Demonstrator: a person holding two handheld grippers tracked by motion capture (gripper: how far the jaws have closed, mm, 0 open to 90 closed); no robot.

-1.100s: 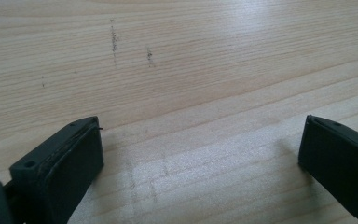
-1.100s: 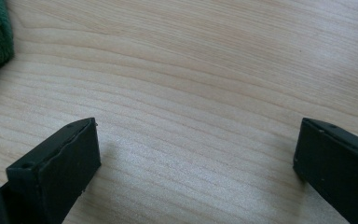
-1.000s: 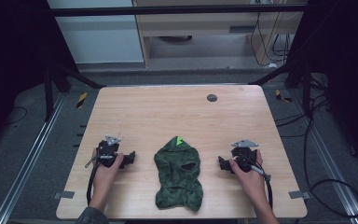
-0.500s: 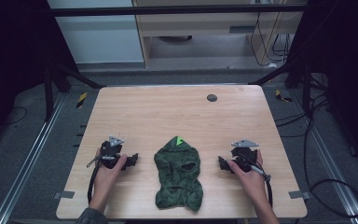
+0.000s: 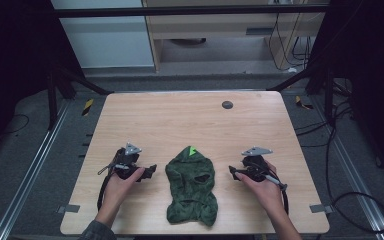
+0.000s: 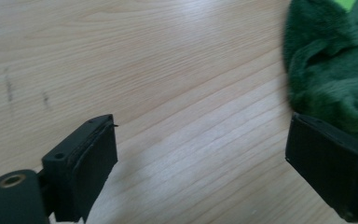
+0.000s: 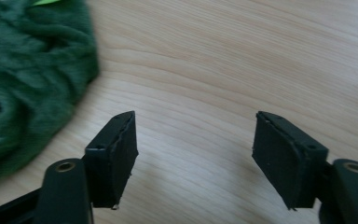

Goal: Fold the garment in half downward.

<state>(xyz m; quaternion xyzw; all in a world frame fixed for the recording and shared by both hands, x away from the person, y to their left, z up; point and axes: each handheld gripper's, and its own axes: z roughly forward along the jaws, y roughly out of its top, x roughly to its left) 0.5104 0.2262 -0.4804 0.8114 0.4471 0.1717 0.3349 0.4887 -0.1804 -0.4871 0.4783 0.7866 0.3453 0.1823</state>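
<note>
A dark green fuzzy hood (image 5: pixel 190 185) with eye and mouth holes and a bright green tag lies flat near the front of the wooden table (image 5: pixel 180 120). My left gripper (image 5: pixel 150 172) rests just left of it, pointing at it. Its jaws have just been closing a little but stand open with bare wood between them (image 6: pixel 200 126), the hood (image 6: pixel 335 60) beside the right jaw. My right gripper (image 5: pixel 232 172) sits to the hood's right. Its jaws have just been closing partway and are open on nothing (image 7: pixel 196 116), the hood (image 7: pixel 28 70) off to the left.
A small dark round disc (image 5: pixel 227 104) sits near the table's far edge. Grey tape tabs (image 5: pixel 68 208) (image 5: pixel 318 208) mark the front corners. Black frame legs and cables stand around the table, with a yellow-black object (image 5: pixel 87 106) on the floor at left.
The left hand has shifted a little to the right, toward the hood. The right hand has stayed where it was.
</note>
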